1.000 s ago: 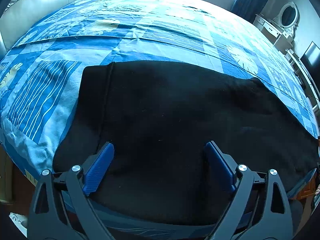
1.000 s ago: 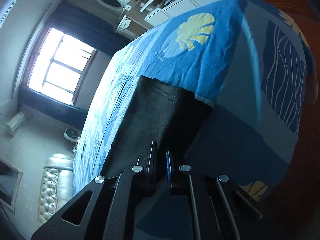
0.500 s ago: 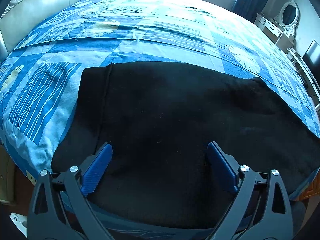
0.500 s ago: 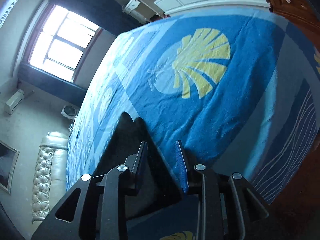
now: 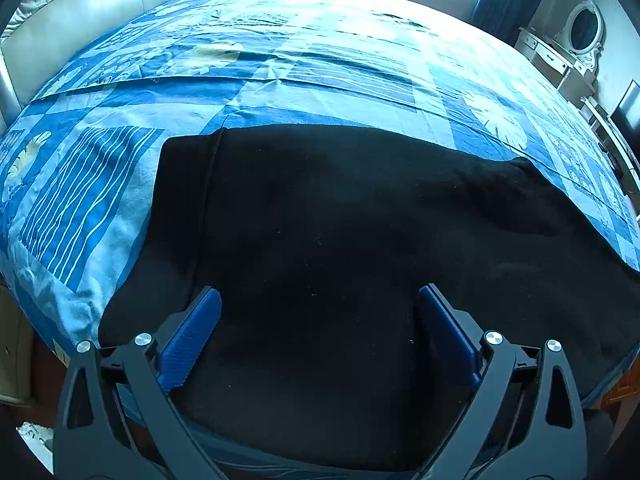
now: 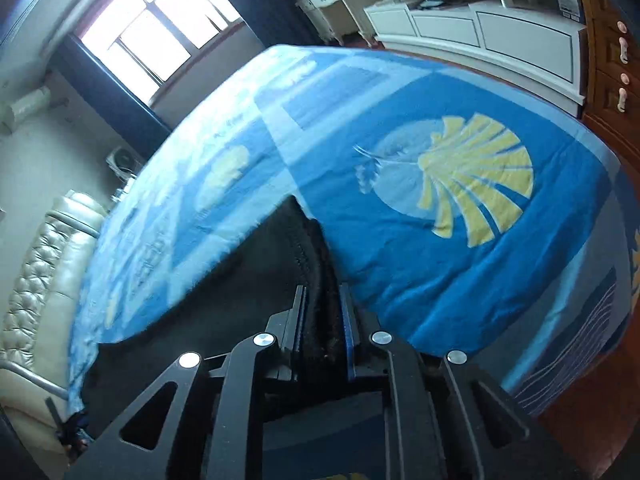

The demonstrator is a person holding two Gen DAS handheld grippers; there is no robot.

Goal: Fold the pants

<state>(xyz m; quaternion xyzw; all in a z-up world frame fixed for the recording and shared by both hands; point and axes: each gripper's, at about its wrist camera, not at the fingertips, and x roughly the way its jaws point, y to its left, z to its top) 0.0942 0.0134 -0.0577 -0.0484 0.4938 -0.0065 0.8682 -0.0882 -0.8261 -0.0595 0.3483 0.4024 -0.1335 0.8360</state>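
Note:
Black pants (image 5: 340, 208) lie spread flat across the near part of a bed with a blue patterned cover (image 5: 280, 92). My left gripper (image 5: 318, 292) hovers over the near edge of the pants with its blue pads (image 5: 192, 332) wide apart and nothing pinched: it is open. In the right wrist view the pants (image 6: 256, 280) stretch away to the left, and one hemmed end rises as a ridge into my right gripper (image 6: 322, 292). Its jaws are closing, with a bunch of black cloth filling the narrow gap between the pads.
A cream padded headboard (image 5: 80, 12) bounds the bed's far left. A white dresser with an oval mirror (image 5: 580, 32) stands at the right. Beyond the bed's foot are white cabinets (image 6: 480, 32), wooden drawers (image 6: 616, 80) and a bright window (image 6: 152, 36). Yellow shell print (image 6: 476, 184) on bare cover.
The right gripper rolled and slid along the bed edge; its jaws parted, then narrowed on a ridge of black cloth. The left gripper stayed put, its pads spreading slightly wider.

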